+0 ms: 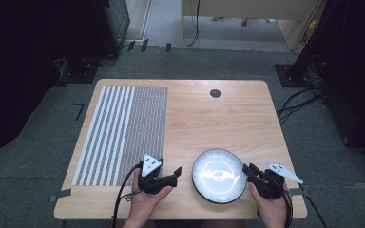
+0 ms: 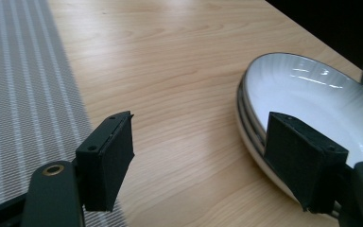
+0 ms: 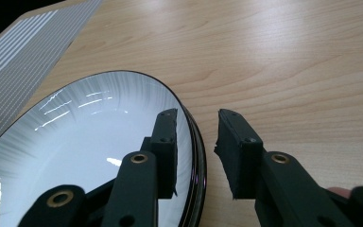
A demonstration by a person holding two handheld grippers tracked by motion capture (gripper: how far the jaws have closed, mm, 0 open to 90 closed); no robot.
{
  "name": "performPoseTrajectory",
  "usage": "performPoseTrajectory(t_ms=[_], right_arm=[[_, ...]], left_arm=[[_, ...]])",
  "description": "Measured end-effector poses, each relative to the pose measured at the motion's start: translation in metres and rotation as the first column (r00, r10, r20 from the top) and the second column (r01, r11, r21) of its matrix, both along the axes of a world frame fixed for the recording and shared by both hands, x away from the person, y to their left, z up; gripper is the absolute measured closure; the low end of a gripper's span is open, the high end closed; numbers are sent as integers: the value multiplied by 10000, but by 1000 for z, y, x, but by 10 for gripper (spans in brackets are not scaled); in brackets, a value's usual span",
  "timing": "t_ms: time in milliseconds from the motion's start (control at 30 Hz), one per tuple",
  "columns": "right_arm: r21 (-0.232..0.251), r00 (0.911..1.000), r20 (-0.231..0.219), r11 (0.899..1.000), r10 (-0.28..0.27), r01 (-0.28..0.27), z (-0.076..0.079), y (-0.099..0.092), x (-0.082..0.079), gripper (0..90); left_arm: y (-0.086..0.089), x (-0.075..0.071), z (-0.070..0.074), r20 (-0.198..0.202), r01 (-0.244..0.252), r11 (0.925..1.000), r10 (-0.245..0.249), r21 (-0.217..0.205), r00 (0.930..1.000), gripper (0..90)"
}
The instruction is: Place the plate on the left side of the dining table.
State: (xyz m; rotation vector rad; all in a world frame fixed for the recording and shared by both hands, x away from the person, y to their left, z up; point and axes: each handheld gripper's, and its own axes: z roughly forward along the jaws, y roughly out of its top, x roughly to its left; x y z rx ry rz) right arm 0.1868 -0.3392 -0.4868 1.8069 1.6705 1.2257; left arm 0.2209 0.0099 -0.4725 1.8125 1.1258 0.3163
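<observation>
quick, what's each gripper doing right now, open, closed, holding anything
Left gripper: open, holding nothing, beside the plate.
Right gripper: open, jaws astride the plate's rim, not yet pressing on it.

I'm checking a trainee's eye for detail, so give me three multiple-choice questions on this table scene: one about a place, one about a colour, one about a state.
1. Where does the striped mat lie on the table?
A. left part
B. right part
C. under the plate

2. What colour is the inside of the plate?
A. red
B. white
C. green

3. How does the right tool stand at the plate's rim?
A. one jaw each side, not pressing
B. far away
C. lying inside it

Answers:
1 A, the high view shows it left of the plate.
2 B, glossy white with a dark edge.
3 A, the right gripper view shows gaps.
</observation>
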Motion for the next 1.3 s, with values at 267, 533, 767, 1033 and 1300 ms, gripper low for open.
performPoseTrajectory(t_ms=[267, 533, 767, 1033, 1300], right_arm=[[-44, 9993, -315, 9998, -191, 190, -2, 0, -1, 710], [-76, 9989, -476, 10000, -28, 24, -3, 2, -1, 724], [-199, 9977, -671, 9998, 64, -77, -4, 5, -2, 725], [-364, 9956, -937, 9993, -25, -9, -6, 8, -2, 765], [-519, 9960, -859, 9984, -247, 202, -2, 10, -5, 826]], left_arm=[[-26, -2, -3, -258, 374, 9992, -378, -148, 9990, 269], [-36, -1, -6, -467, 473, 9987, -482, -213, 9977, 373], [-48, -3, -10, -719, 904, 9958, -910, -118, 9933, 533], [-57, -3, -15, -1008, 1118, 9937, -1100, 123, 9888, 609], [-58, -3, -17, -990, 1118, 9931, -1079, 346, 9892, 647]])
